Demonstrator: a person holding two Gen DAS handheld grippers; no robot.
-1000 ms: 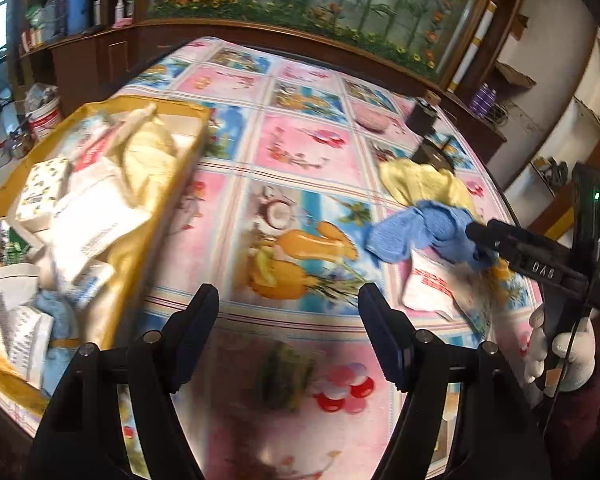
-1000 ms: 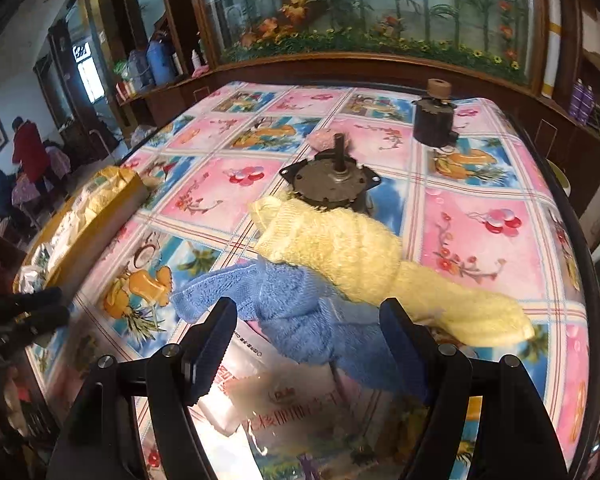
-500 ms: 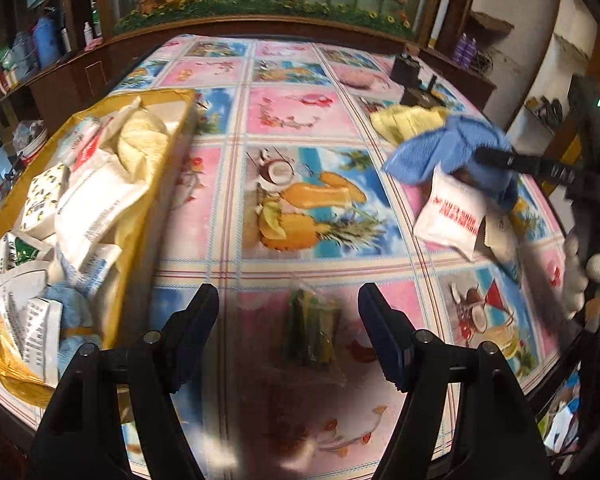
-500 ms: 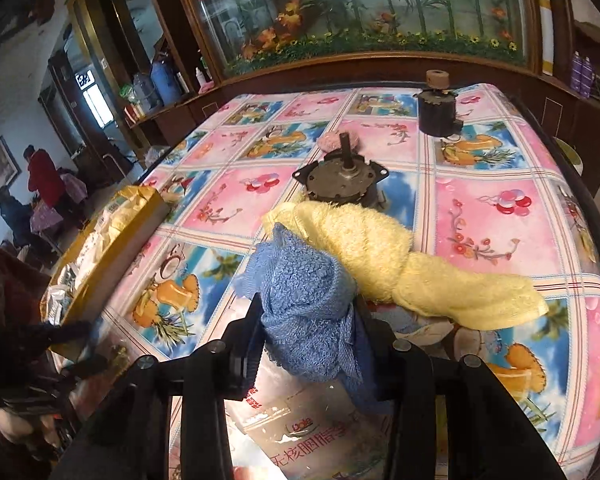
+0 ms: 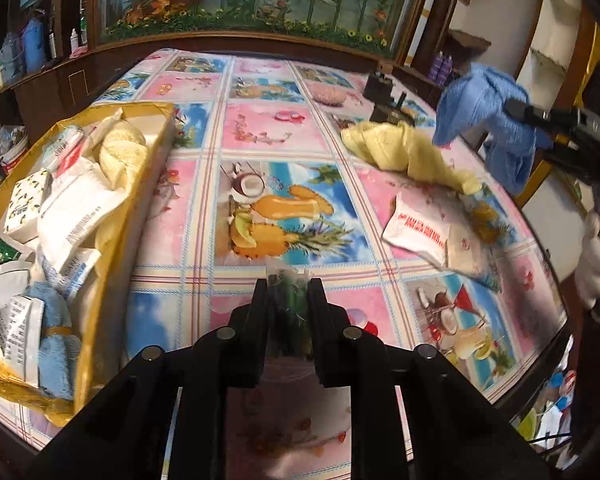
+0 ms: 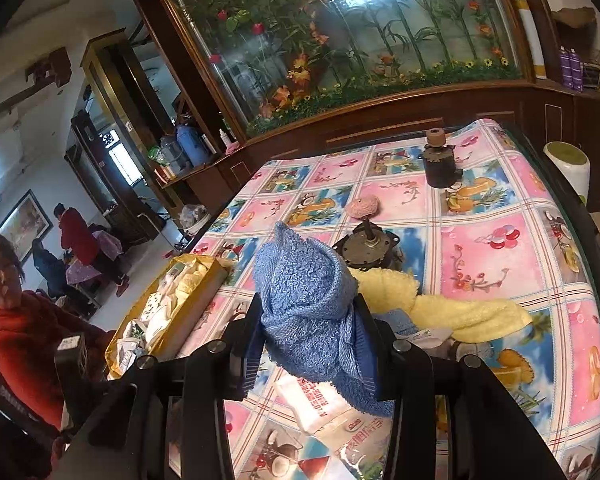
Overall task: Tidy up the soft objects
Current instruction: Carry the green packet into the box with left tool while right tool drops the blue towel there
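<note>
Jaws now closed: left gripper [image 5: 288,296] on green packet [image 5: 290,300], blue towel [image 6: 312,312] lifted.

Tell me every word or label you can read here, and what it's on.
Nothing reads clearly enough to quote.
White packet on the table: red Chinese characters, blurred.
Clear packet below the right tongs: Chinese print, blurred.
Packets in the yellow tray: fine print, too small.
Green bag in the left tongs: no legible text.
Blue towel in the right tongs: none.
</note>
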